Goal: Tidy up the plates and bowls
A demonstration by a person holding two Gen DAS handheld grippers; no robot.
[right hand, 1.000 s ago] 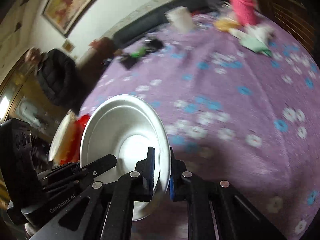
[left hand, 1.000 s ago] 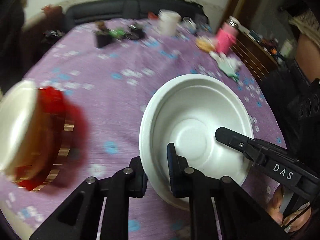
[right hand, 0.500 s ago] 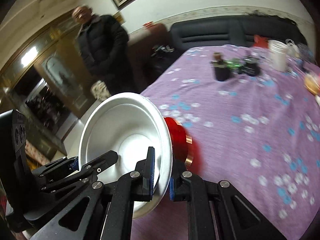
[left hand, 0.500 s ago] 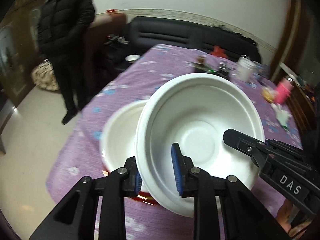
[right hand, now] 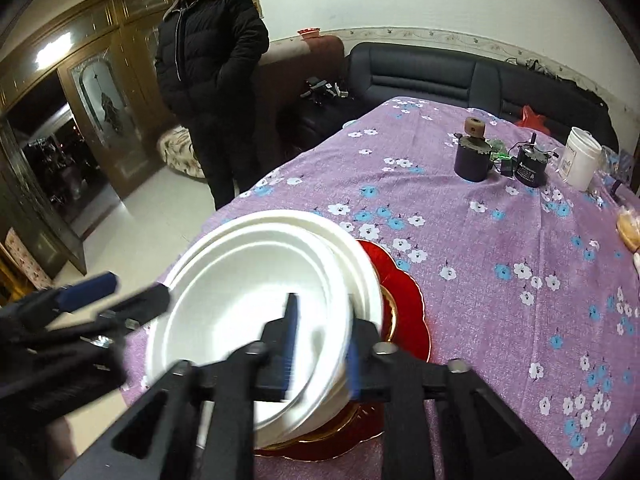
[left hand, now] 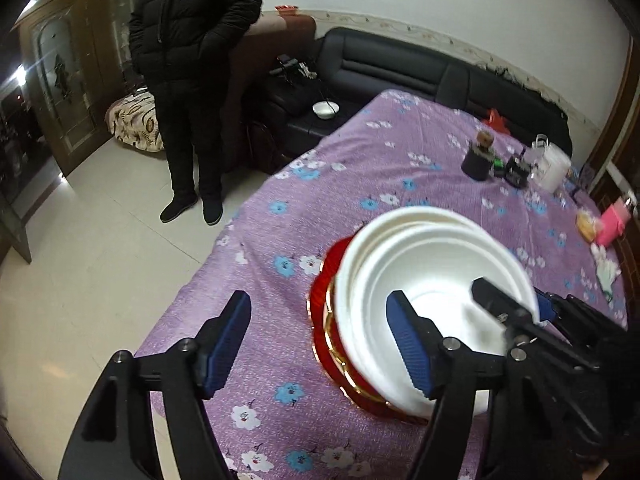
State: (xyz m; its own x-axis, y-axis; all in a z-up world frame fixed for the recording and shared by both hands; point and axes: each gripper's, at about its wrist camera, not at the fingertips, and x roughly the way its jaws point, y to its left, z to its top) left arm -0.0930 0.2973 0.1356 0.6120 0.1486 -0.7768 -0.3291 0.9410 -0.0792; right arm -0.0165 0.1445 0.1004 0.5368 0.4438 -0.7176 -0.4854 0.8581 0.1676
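Observation:
Several white bowls (left hand: 432, 280) sit nested on a red plate with a gold rim (left hand: 322, 320) near the purple-clothed table's near corner. My left gripper (left hand: 320, 344) has its jaws opening wide. Its right finger hangs over the top bowl's hollow, its left finger over the cloth, and neither pad touches the bowl. In the right wrist view the white bowls (right hand: 248, 288) rest on the red plate (right hand: 404, 312). My right gripper (right hand: 320, 348) is blurred with its jaws opening. The top bowl's rim stands between them with a gap. Each gripper shows in the other's view: right gripper (left hand: 520, 304), left gripper (right hand: 116, 294).
A person in a black coat (left hand: 192, 40) stands on the tiled floor left of the table (left hand: 360, 168). A dark jar (right hand: 472, 160), a black device (right hand: 530, 166) and a white tub (right hand: 580, 160) stand at the far end. A black sofa (left hand: 400, 64) lies beyond.
Both grippers carried the white bowl leftward across the table and it now sits in the stack on the red plate. Both pairs of jaws, shut on its rim before, have parted.

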